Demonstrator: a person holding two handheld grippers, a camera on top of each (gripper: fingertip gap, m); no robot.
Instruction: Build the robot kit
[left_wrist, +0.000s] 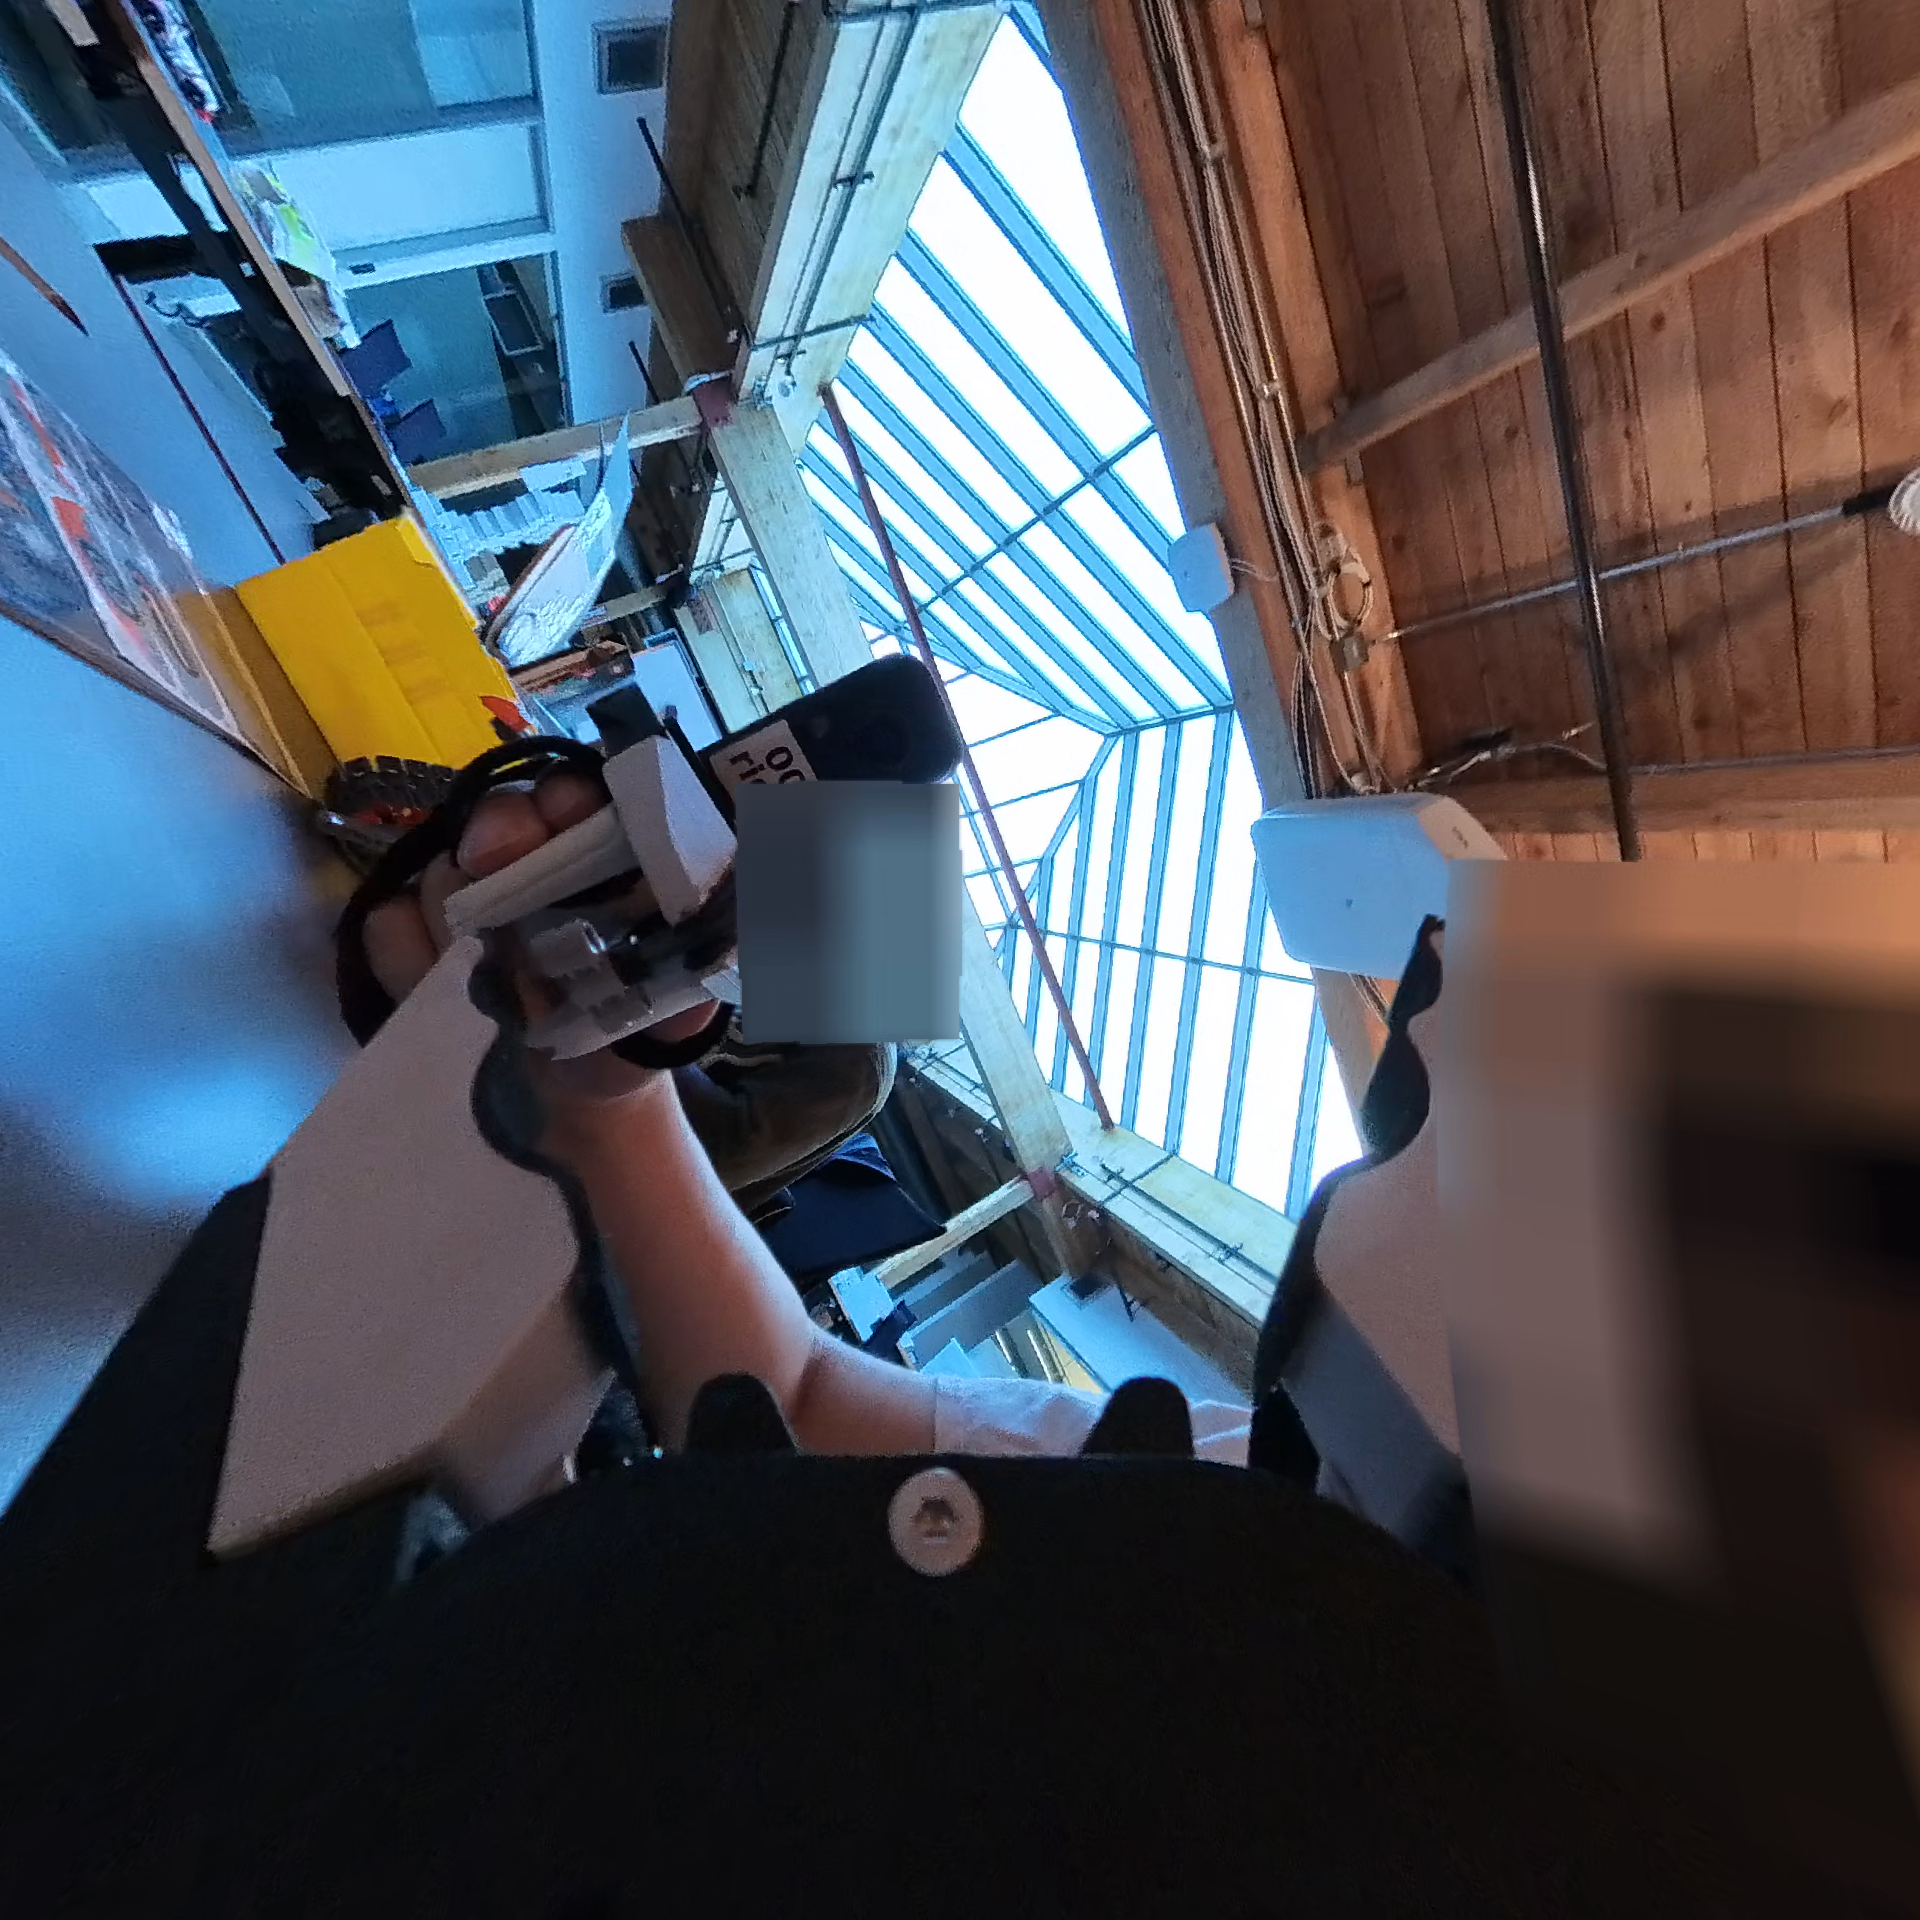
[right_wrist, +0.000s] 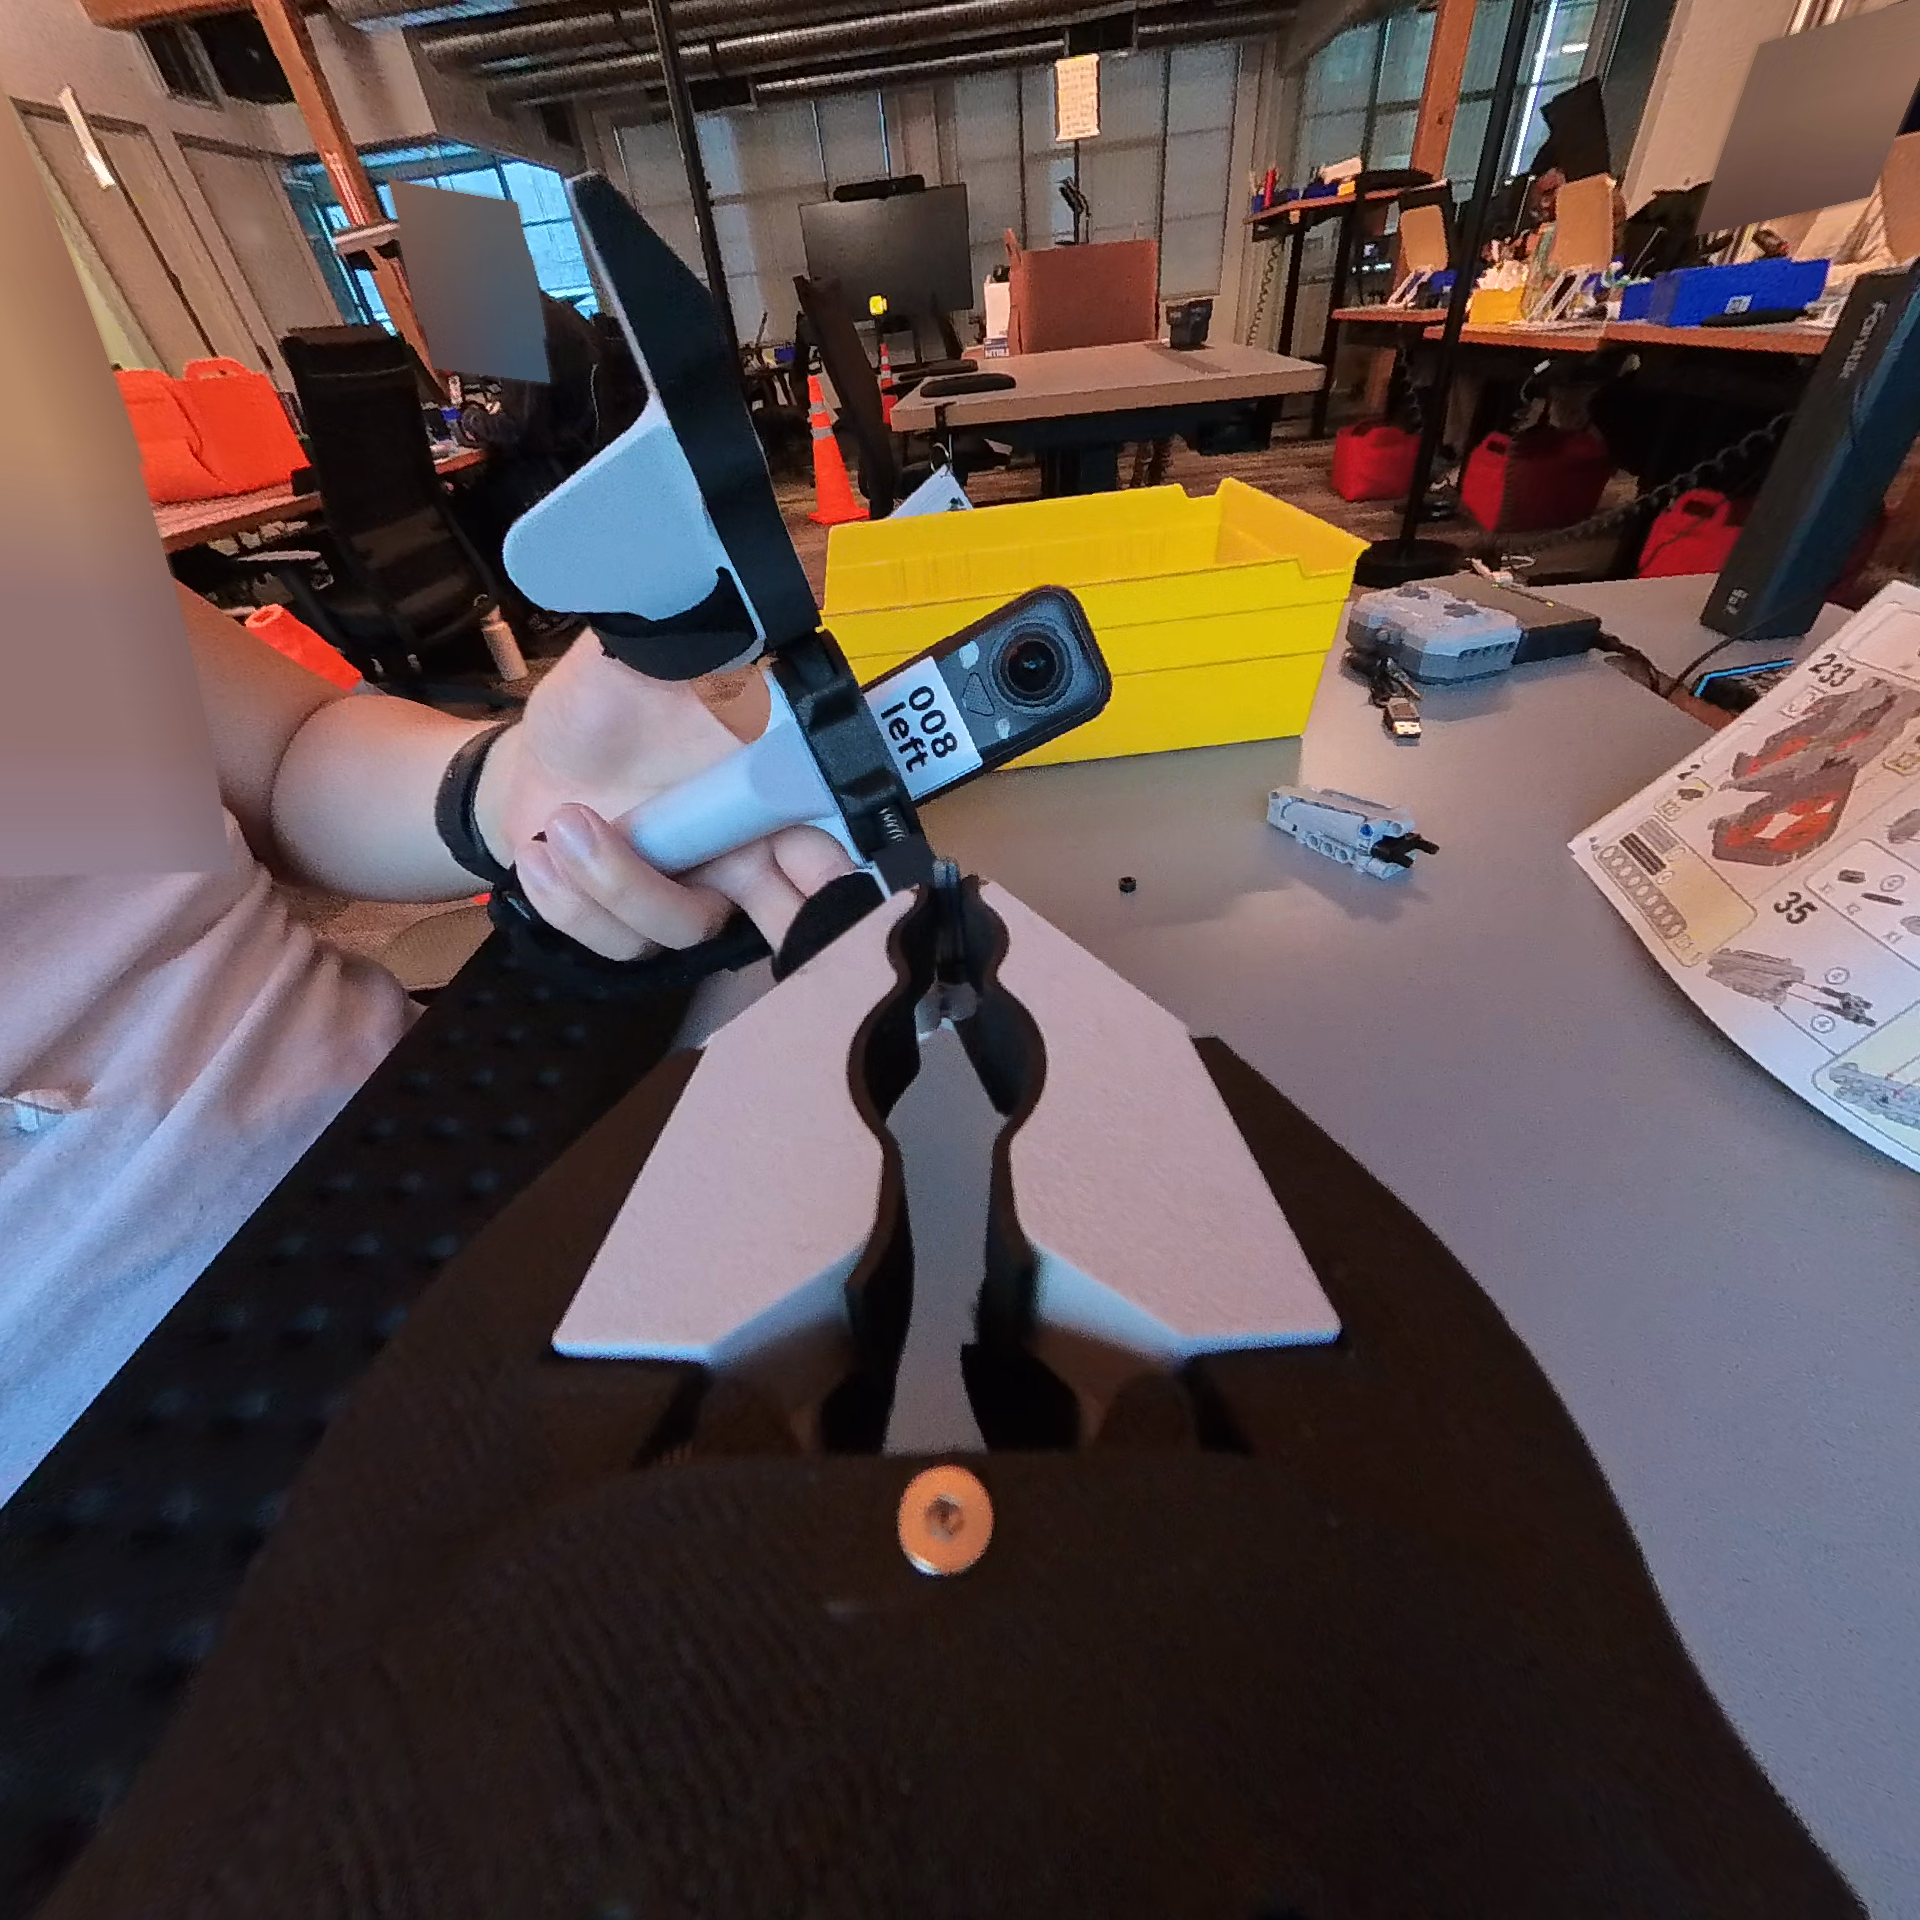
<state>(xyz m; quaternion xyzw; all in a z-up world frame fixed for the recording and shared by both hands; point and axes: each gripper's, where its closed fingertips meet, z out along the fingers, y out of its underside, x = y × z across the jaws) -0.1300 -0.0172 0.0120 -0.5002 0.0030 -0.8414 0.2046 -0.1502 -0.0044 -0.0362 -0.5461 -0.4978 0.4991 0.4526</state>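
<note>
My right tool (right_wrist: 951, 935) is pinching a small grey and black piece (right_wrist: 951, 971) at its tips, above the grey bench (right_wrist: 1455, 1039). My left tool (left_wrist: 925, 1039) is spread wide and tilted up at the ceiling, gripping nothing. A yellow bin (right_wrist: 1091, 613) stands farther back, an instruction sheet (right_wrist: 1787, 852) to the right

Just above frame centre in the right wrist view, the right gripper (right_wrist: 948, 925) pinches a small grey piece (right_wrist: 943, 1006) at its tips, right under the left gripper (right_wrist: 675, 499), which a hand (right_wrist: 613, 790) tilts upward at centre left. In its own view the left gripper (left_wrist: 883, 1195) gapes wide towards the ceiling, holding nothing. A grey brick assembly (right_wrist: 1340, 829) lies on the table (right_wrist: 1403, 1091), right of centre.
</note>
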